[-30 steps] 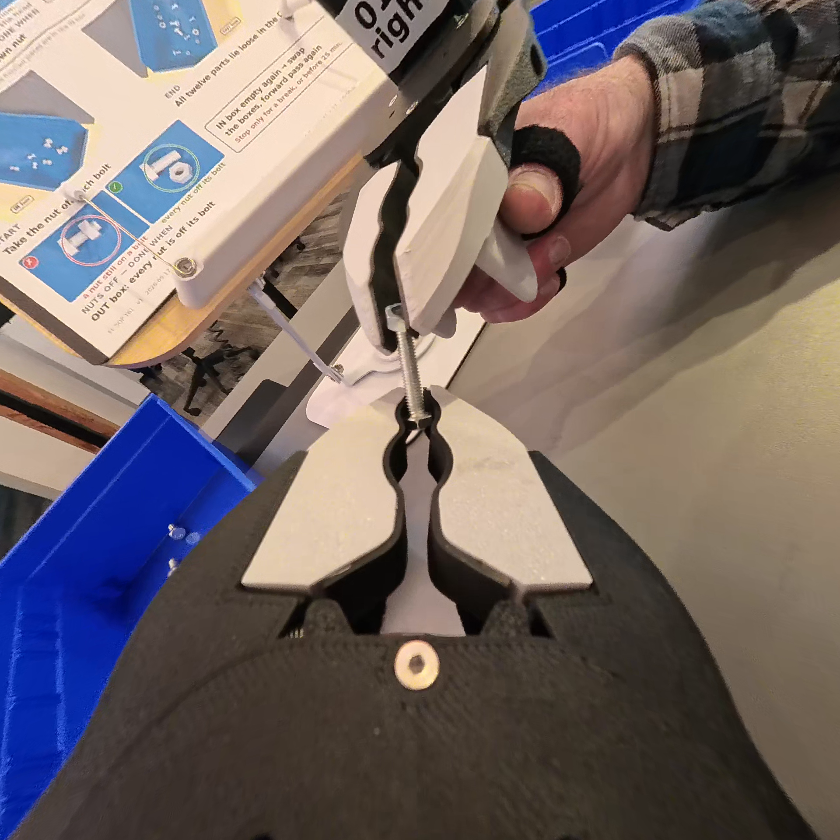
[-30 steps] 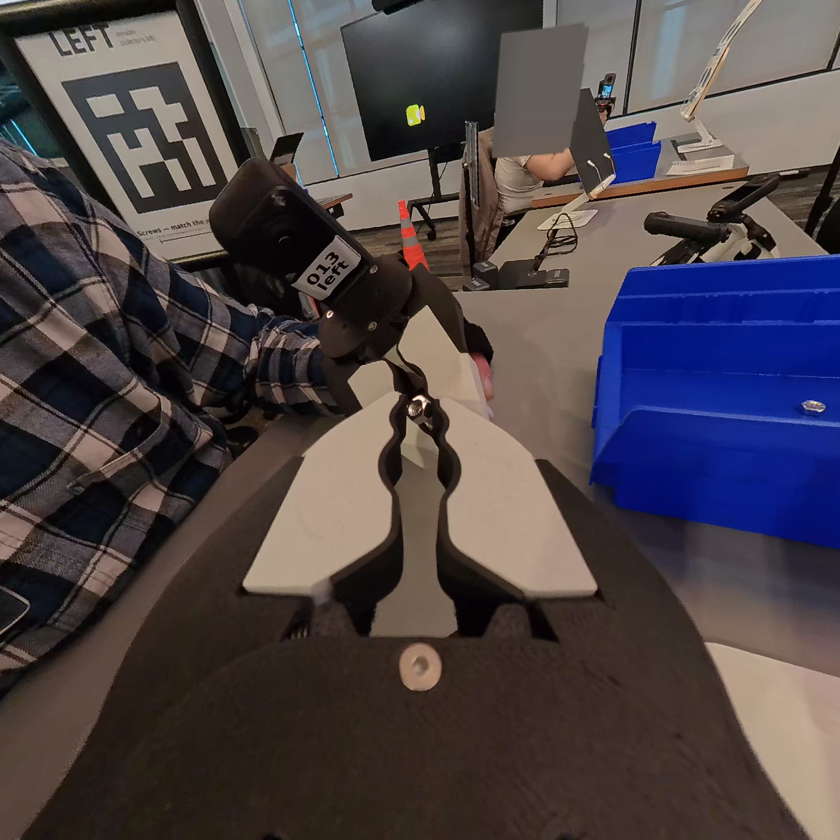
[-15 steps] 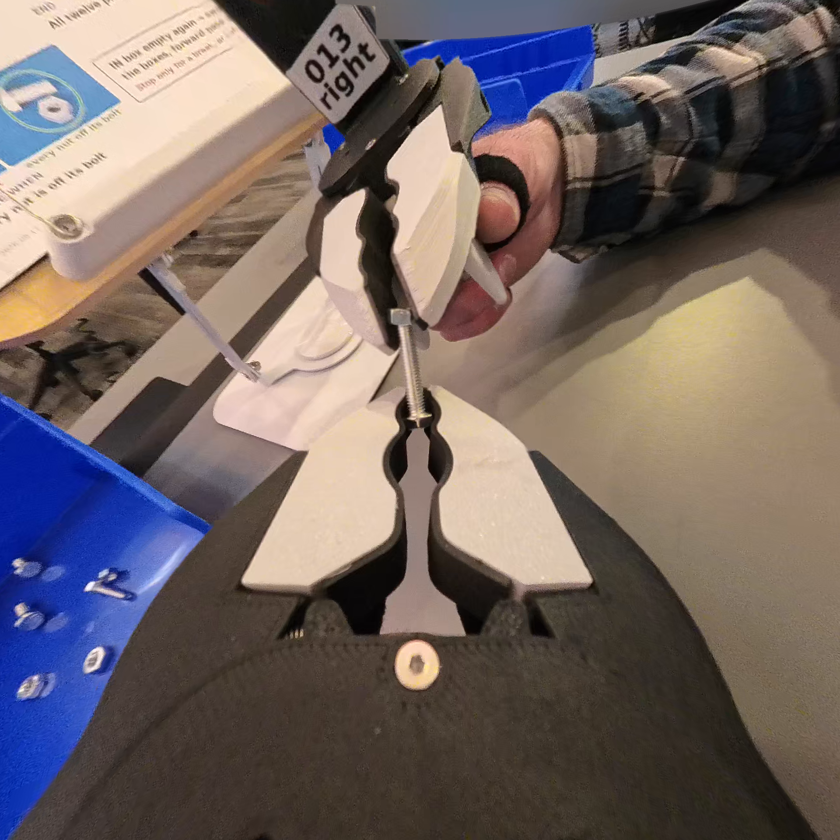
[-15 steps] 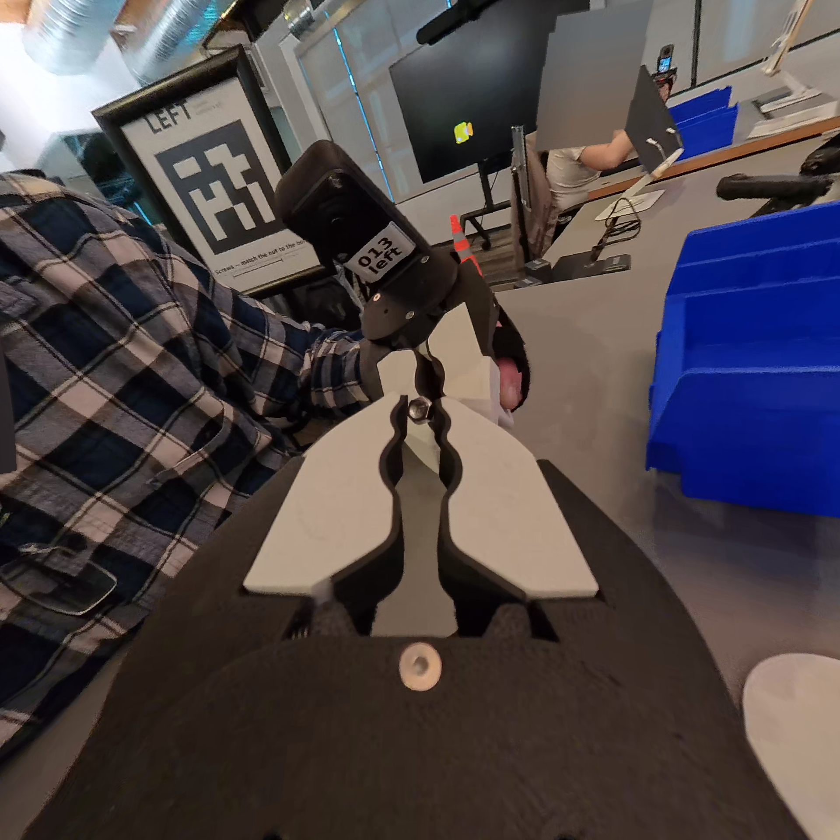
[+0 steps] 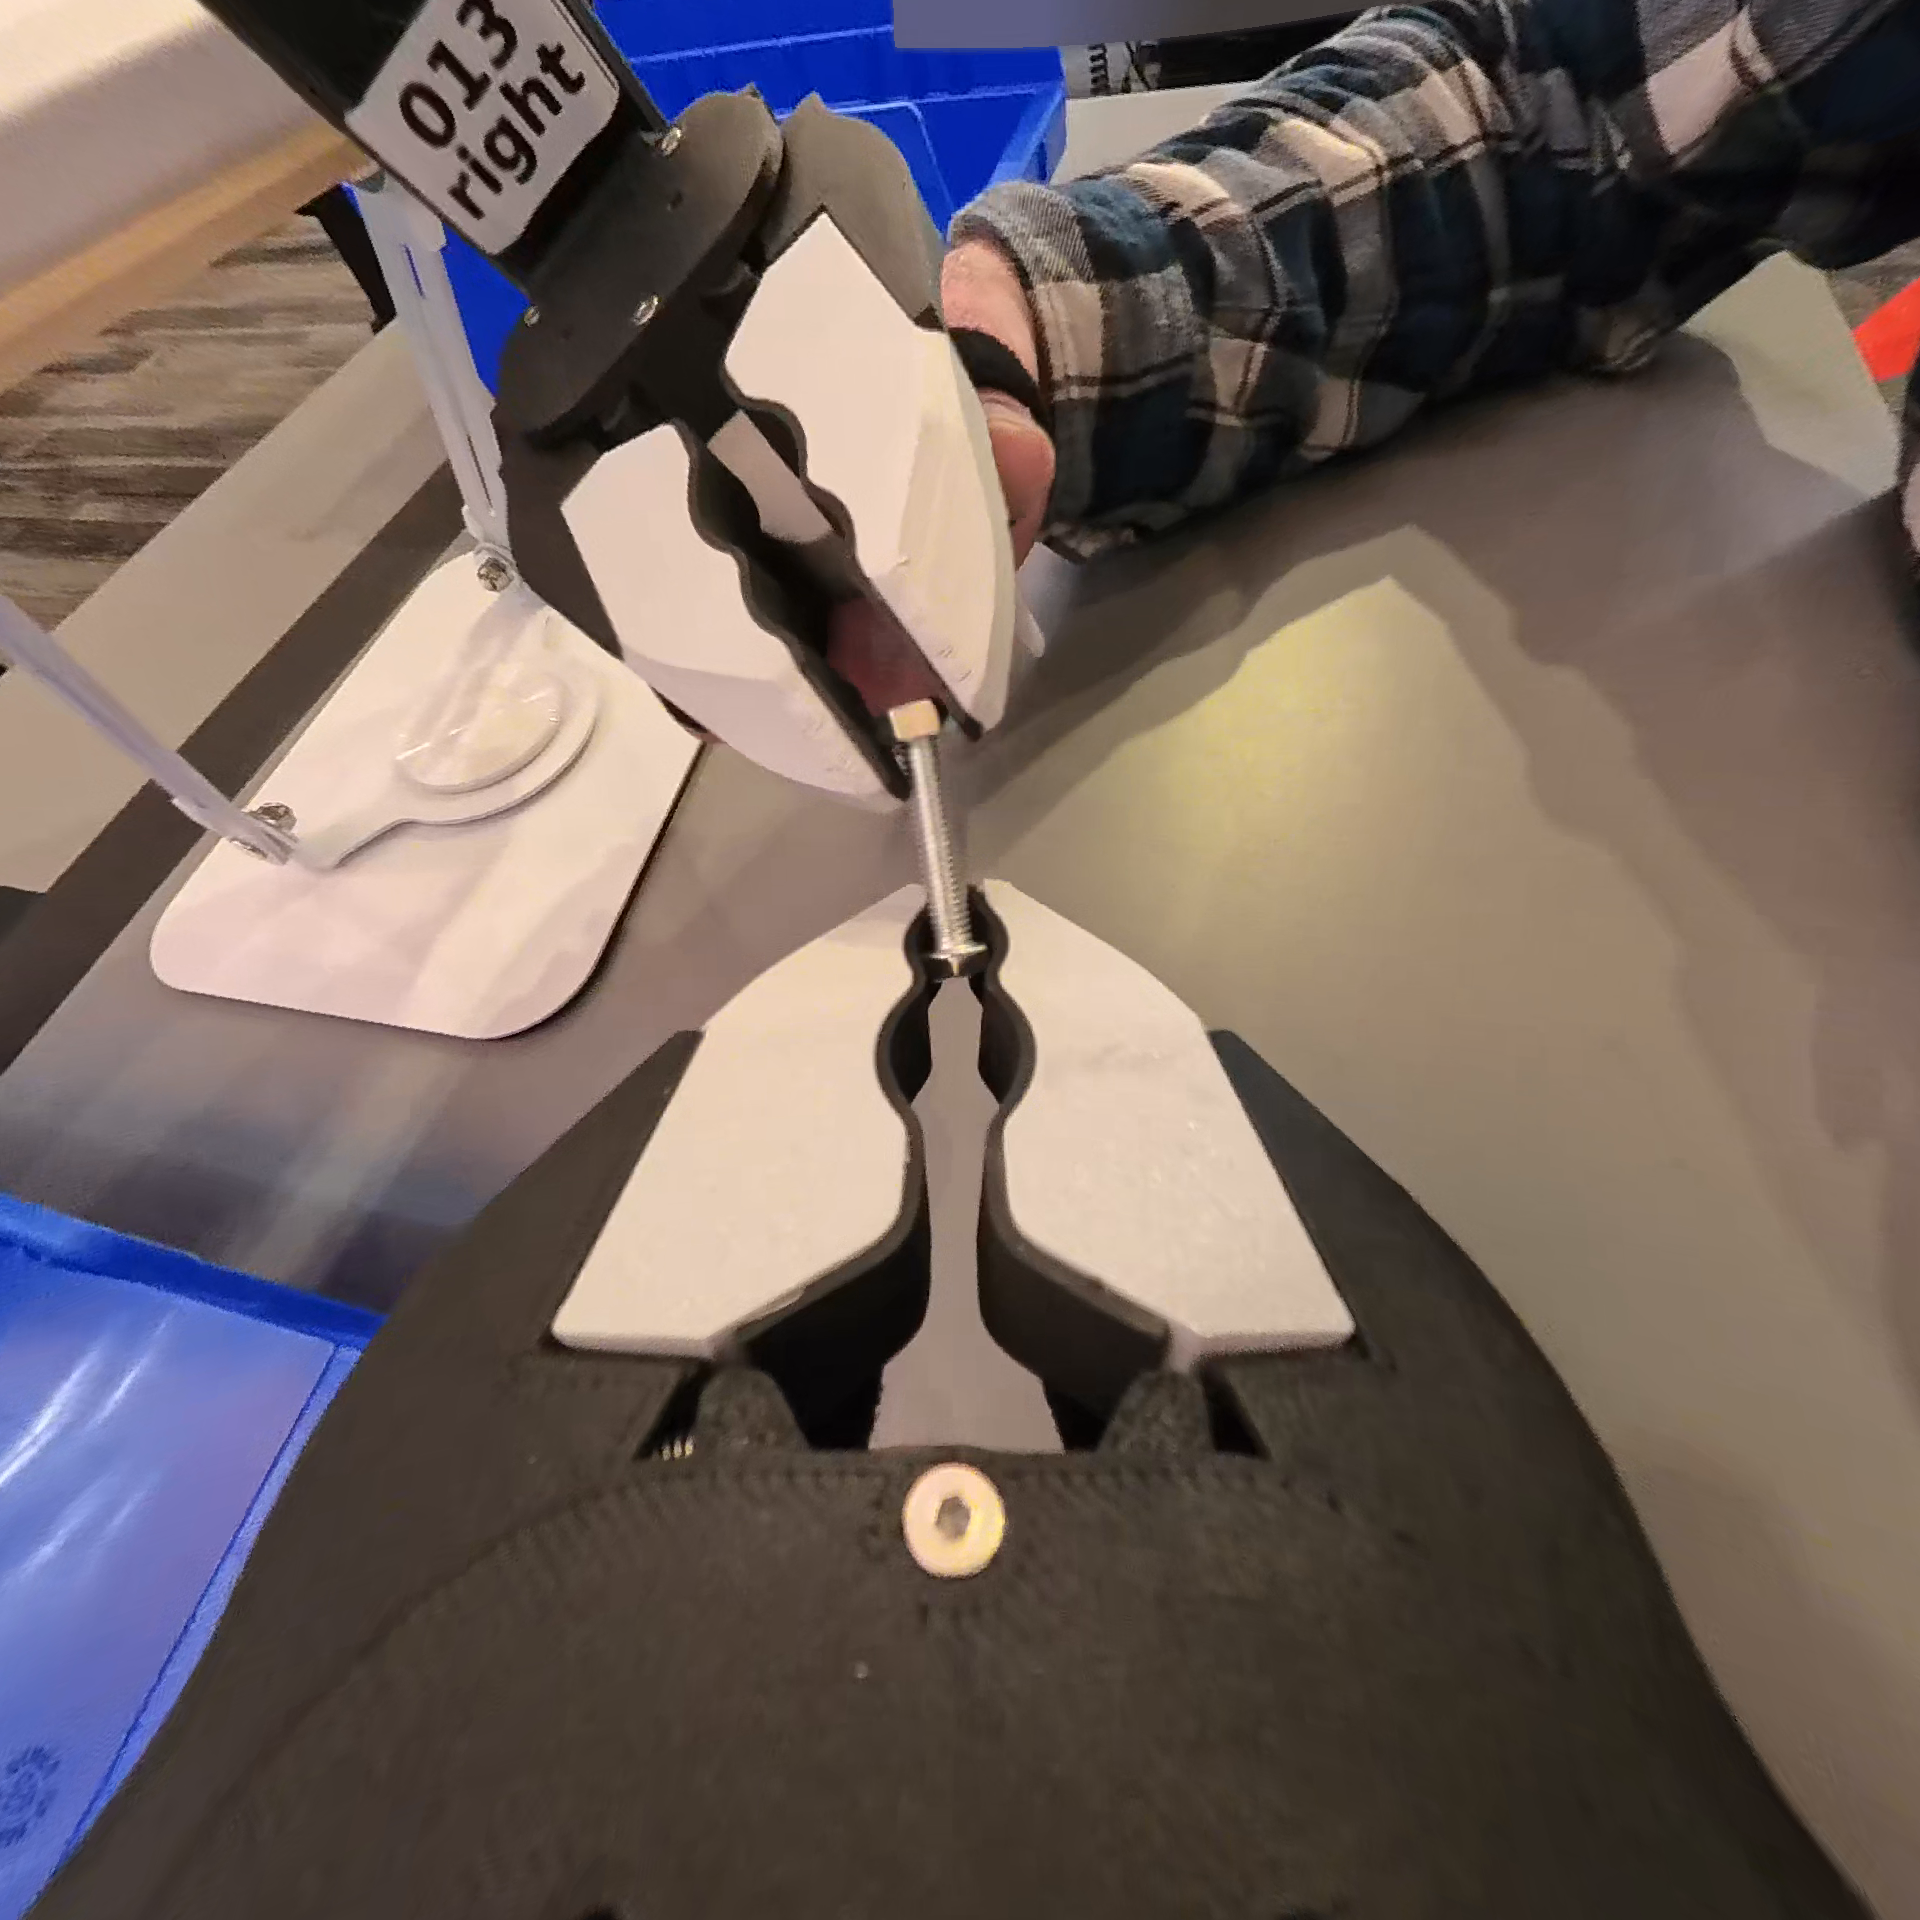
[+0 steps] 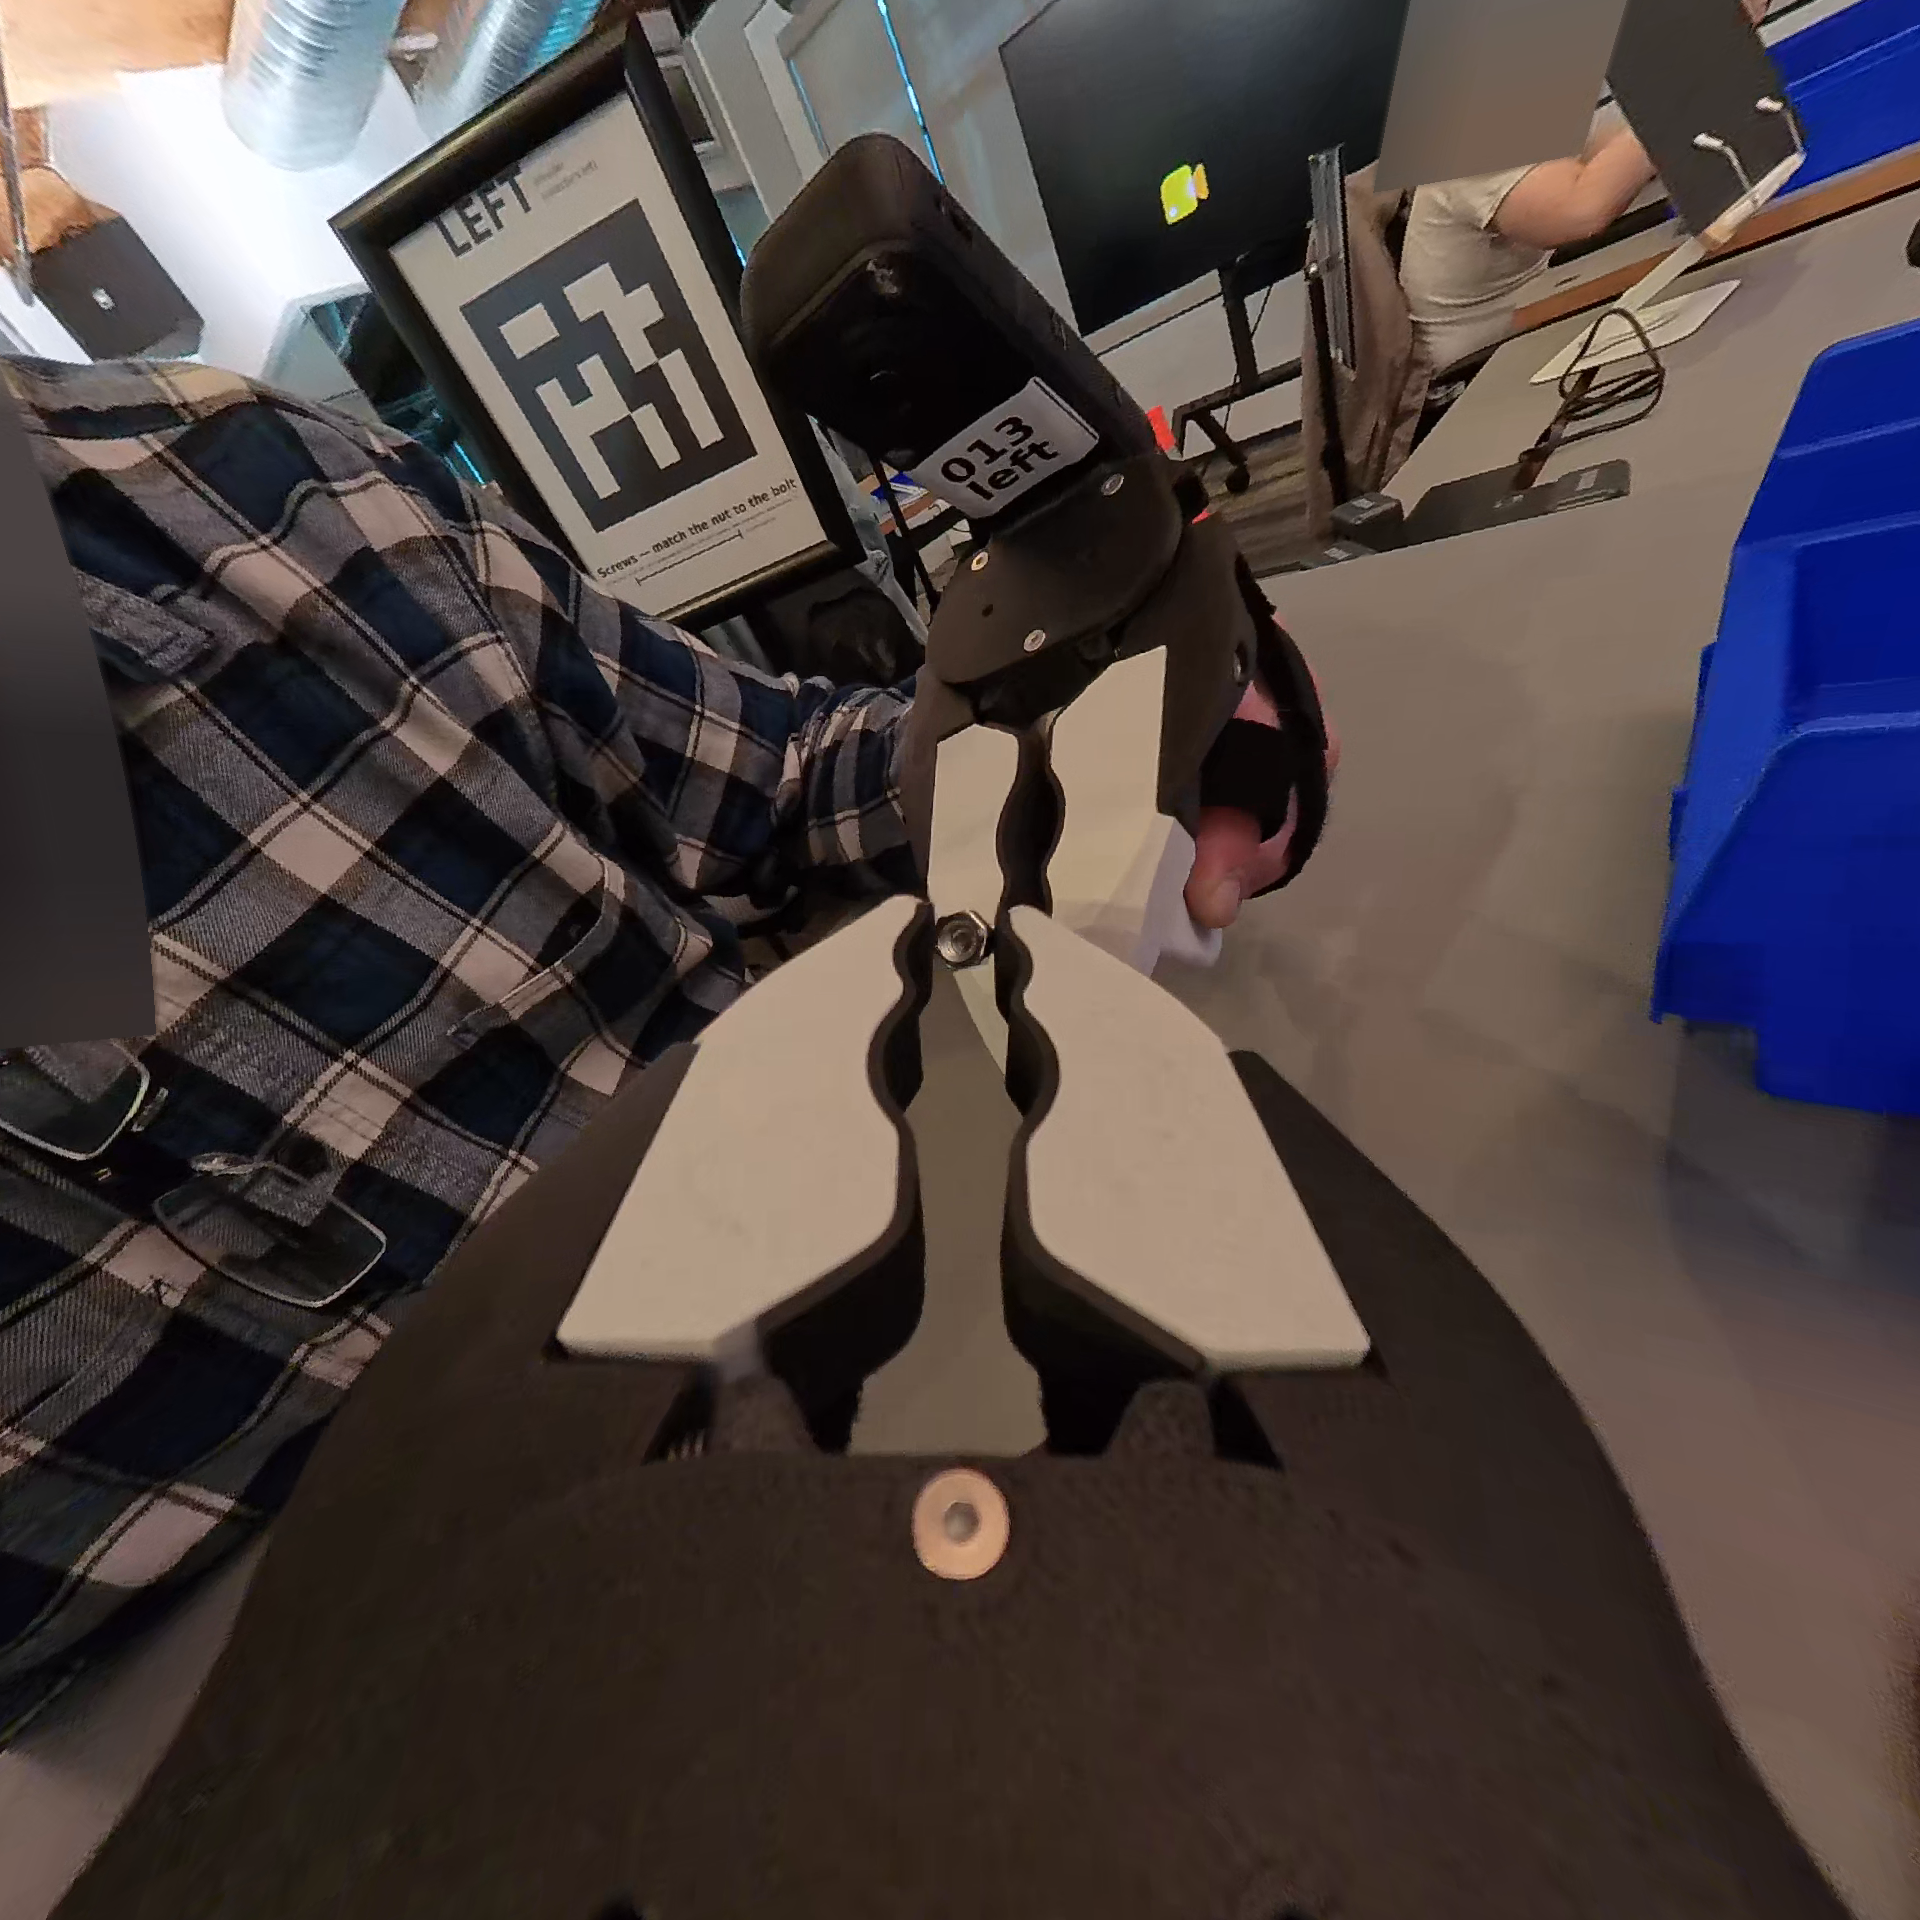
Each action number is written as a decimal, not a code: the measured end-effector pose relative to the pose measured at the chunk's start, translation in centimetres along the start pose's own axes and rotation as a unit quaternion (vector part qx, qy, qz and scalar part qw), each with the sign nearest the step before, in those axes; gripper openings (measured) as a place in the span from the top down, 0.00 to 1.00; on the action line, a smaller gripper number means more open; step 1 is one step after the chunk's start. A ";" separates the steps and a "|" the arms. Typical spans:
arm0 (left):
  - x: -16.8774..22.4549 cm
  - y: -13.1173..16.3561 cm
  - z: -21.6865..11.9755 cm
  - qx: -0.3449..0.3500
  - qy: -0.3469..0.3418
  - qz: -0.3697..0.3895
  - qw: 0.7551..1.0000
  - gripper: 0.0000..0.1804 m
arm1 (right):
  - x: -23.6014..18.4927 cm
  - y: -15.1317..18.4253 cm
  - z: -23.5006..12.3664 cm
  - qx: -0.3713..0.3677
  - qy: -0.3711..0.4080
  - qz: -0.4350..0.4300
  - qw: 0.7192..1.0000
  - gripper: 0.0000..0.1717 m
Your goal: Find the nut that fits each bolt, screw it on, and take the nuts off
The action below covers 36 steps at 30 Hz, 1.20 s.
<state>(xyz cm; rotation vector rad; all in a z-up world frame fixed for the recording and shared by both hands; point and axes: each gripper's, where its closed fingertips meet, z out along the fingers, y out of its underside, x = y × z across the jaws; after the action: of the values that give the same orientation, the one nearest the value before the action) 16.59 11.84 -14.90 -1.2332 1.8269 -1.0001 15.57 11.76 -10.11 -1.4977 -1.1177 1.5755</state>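
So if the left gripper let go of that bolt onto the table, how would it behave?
The bolt looks like bare metal, slim and threaded, so it should stay stiff. Its round shank would probably roll on the smooth grey table, likely curving round its wider head. The nut at its far end, flat-sided, might check that.

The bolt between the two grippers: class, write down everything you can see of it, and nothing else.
The bolt is a slim, shiny silver metal screw, threaded along its shaft. Its flanged head sits gripped between the left gripper fingertips. The shaft points away toward the right gripper, where a silver hex nut on its far end is pinched. The bolt hangs in the air above the grey table, touching only nut and fingers.
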 end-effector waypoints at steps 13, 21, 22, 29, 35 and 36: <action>-1.9 1.6 0.1 -0.070 -0.085 0.041 0.993 0.98 | 1.7 0.5 -0.3 -0.045 0.120 -0.108 0.986 0.94; -1.5 1.1 0.0 -0.068 -0.085 0.056 0.992 0.98 | 1.1 0.7 -0.1 -0.068 0.159 -0.202 0.964 0.94; -1.4 0.9 0.0 -0.063 -0.084 0.058 0.993 0.98 | 1.0 0.7 0.0 -0.068 0.162 -0.211 0.962 0.94; -0.4 -0.5 -0.2 -0.035 -0.079 0.100 0.991 0.98 | -0.6 0.2 0.3 -0.049 0.136 -0.232 0.962 0.94; -0.4 -1.0 -0.2 -0.047 -0.109 0.144 0.982 0.98 | -1.4 0.1 0.6 -0.035 0.107 -0.218 0.969 0.94; -0.5 -1.0 -0.2 -0.050 -0.115 0.146 0.981 0.98 | -1.4 0.0 0.5 -0.034 0.108 -0.218 0.969 0.94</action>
<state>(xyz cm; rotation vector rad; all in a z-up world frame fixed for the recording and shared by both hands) 16.91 12.15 -13.88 -1.0505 1.8249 -0.5837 15.18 10.44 -9.61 -1.3162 -1.2759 1.0592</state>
